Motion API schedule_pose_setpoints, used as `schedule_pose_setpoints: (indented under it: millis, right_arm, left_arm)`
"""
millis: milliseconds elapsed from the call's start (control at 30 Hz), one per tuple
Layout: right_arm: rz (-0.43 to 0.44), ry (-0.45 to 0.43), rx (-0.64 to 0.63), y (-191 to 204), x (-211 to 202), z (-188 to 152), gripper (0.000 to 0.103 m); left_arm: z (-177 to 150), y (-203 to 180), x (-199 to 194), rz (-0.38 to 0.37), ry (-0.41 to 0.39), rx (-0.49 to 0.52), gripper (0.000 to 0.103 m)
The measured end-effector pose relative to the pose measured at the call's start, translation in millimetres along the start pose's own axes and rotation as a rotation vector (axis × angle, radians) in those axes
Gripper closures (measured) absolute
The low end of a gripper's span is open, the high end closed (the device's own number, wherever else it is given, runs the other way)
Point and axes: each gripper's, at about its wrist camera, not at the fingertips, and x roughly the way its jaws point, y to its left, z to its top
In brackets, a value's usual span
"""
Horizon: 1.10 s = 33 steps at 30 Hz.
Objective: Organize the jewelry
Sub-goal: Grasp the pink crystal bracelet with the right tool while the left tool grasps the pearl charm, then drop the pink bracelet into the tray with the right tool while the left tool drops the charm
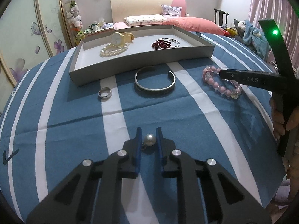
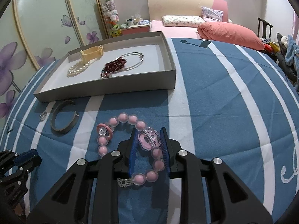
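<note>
Two tongs work a blue-and-white striped bed: right tongs [image 2: 148, 145] straddle the pink beaded bracelet [image 2: 129, 145], not yet clenched, near the grey cardboard tray [image 2: 104, 88]. Left tongs [image 1: 148, 140] bracket a white pearl pendant [image 1: 150, 139], released. Squeezing squarely across the beads should prevent slipping.

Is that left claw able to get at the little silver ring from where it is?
Probably yes. The left claw sits around a pearl bead, and only bare bedspread lies between it and the silver ring. It would likely have to deal with the bead first.
</note>
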Motion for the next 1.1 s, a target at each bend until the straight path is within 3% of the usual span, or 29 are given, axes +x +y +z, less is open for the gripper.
schedule_pose_setpoints:
  millis: [300, 567, 800, 1100]
  right_arm:
    - [0.098, -0.126, -0.015, 11.2, -29.5, 2.4, 0.078]
    - [0.204, -0.257, -0.056, 32.6, -60.0, 3.5, 0.078]
    - [0.237, -0.300, -0.058, 39.2, -71.3, 3.7, 0.078]
    - [0.244, -0.312, -0.054, 37.5, -75.4, 2.8, 0.078]
  left_arm:
    - [4.1, 13.6, -11.6, -0.002, -0.063, -0.047, 0.088]
    - [13.6, 33.1, -29.6, 0.011, -0.173, -0.125, 0.088]
    - [21.6, 44.6, -42.0, 0.019, -0.234, -0.161, 0.088]
    - [21.1, 44.4, -42.4, 0.018, -0.242, -0.162, 0.088]
